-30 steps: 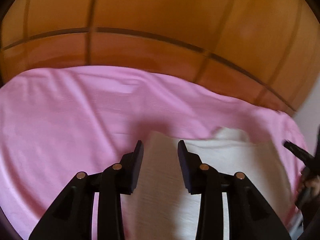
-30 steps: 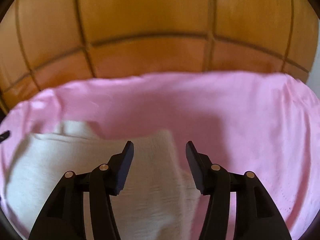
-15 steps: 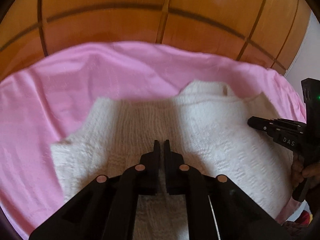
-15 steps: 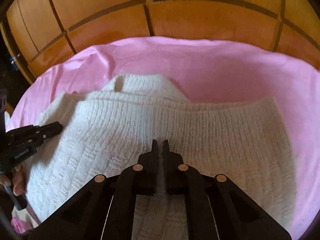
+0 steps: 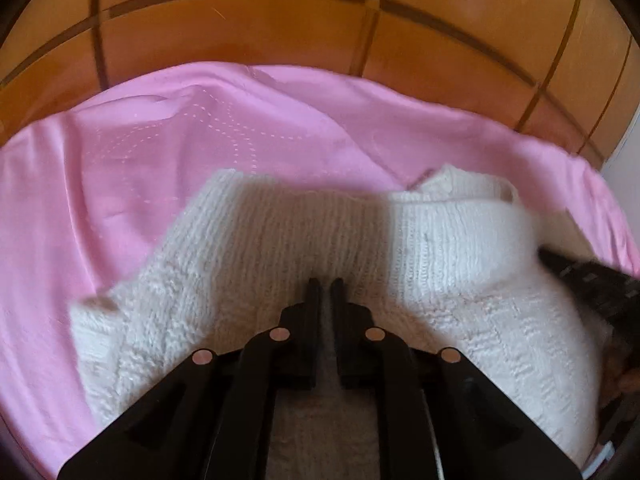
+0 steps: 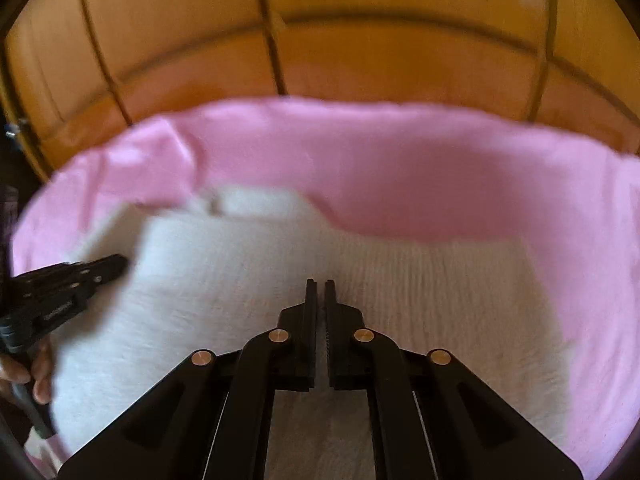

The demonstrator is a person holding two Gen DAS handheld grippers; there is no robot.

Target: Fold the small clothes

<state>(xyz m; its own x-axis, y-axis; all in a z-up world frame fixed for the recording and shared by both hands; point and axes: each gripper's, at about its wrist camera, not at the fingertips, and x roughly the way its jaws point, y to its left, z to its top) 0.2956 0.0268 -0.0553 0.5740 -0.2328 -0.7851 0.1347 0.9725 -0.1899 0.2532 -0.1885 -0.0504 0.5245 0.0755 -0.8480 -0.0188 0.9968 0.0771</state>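
White knit fills the lower half of both wrist views: a white knitted sweater [image 5: 280, 248] lies on a pink sheet [image 5: 100, 200], and wooden panelling [image 5: 240, 32] arches across the top of each frame behind it. From the left wrist camera the sweater spreads from the lower left to the right edge. Its ribbed collar [image 5: 452, 184] sits right of centre, at the far edge of the knit. One corner of the garment juts out at the lower left, flat on the sheet.

My left tongs [image 5: 326, 286] point down into the middle of the knit. Their jaws are narrow, nearly together, and have just eased apart a little. Grey-shaded knit shows in the slit between them, so I read them as pinching the sweater. The fabric bulges up around the tips.

My right tongs [image 6: 319, 284] are fully closed, with only a hairline between the jaws, and their tips are low over the sweater in the centre of that frame. I cannot tell whether any knit is caught between them. That view is blurred, so the stitches show only as faint stripes.

Each camera catches the other tool. The right tongs enter the left view at the right edge, tip against the knit. In the right view the left tongs [image 6: 120, 262] reach in from the left edge, with the person's fingers [image 6: 38, 376] wrapped round the handle at the lower left.
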